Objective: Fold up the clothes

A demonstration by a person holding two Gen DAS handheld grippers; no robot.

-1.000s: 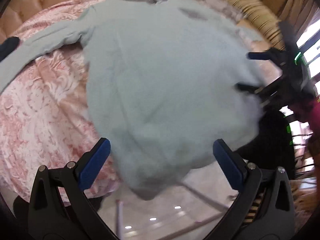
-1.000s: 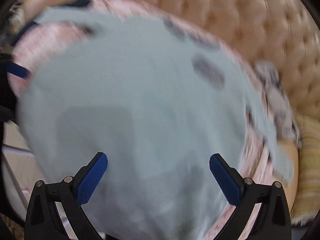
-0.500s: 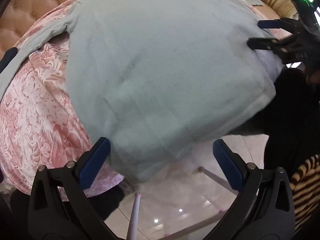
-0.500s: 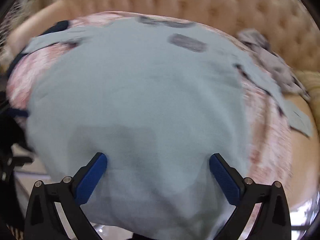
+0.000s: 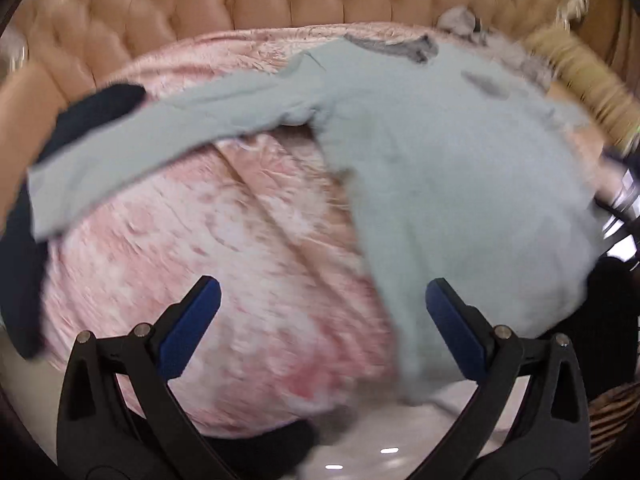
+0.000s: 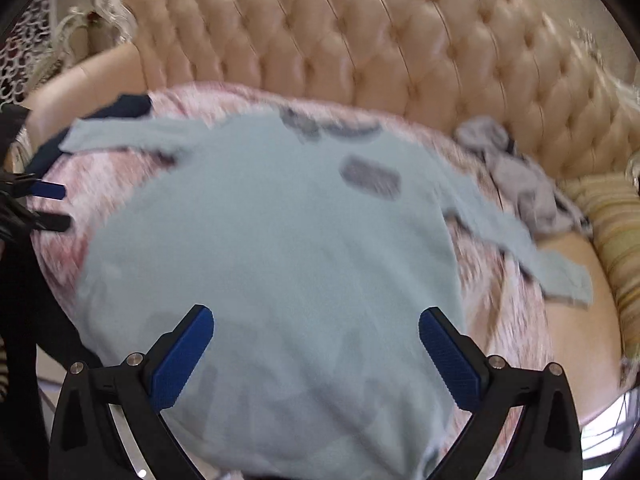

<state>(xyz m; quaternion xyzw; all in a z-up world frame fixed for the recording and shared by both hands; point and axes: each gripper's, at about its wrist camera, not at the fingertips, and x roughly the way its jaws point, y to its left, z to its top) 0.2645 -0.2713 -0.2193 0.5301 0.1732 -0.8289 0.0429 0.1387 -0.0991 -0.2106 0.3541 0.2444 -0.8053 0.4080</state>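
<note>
Here: tufted sofa, pink patterned cover, pale blue long-sleeved top spread flat on cover, hem overhanging front edge. Sleeves out to both sides; dark garment beneath left cuff, grey clothes just beyond right sleeve. Left gripper: wide open, empty, beside body edge. Right gripper: wide open, empty, over lower body. Risks: overhanging hem sliding floorward under own weight; grasping sleeve together with dark garment; pinching cover with fabric.
</note>
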